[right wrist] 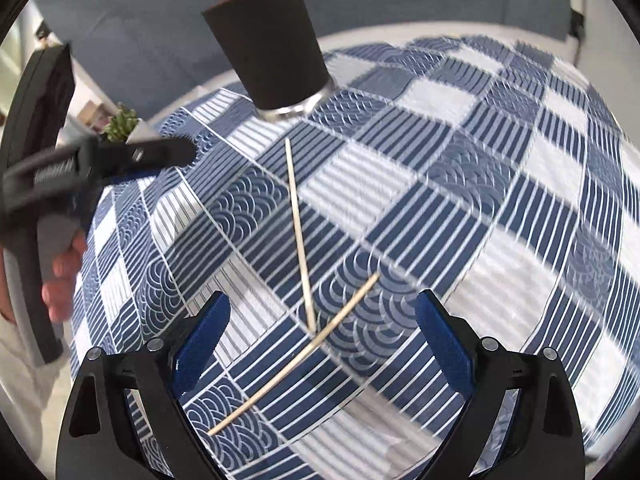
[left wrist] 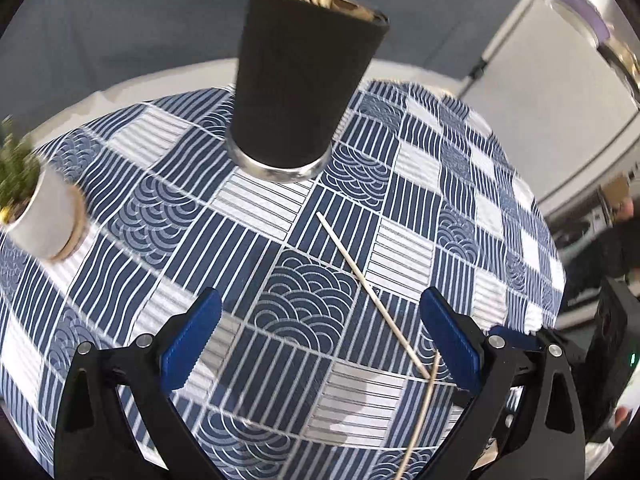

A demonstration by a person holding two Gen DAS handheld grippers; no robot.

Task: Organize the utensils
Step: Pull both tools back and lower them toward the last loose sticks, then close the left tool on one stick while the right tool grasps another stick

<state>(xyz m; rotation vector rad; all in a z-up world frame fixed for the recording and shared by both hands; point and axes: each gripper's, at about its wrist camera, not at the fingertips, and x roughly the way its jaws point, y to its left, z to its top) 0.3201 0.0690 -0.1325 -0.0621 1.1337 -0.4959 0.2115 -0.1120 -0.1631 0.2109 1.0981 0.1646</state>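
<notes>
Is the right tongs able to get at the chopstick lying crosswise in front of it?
Probably yes. The right tongs are open with the crosswise chopstick between the fingers; nothing blocks it, though the other chopstick touches it.

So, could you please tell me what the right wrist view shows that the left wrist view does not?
Only the right wrist view shows the person's hand holding the left hand-held gripper. Only the left wrist view shows the whole white plant pot and a white cabinet. Both share the black cup, two crossed chopsticks and the patterned tablecloth.
</notes>
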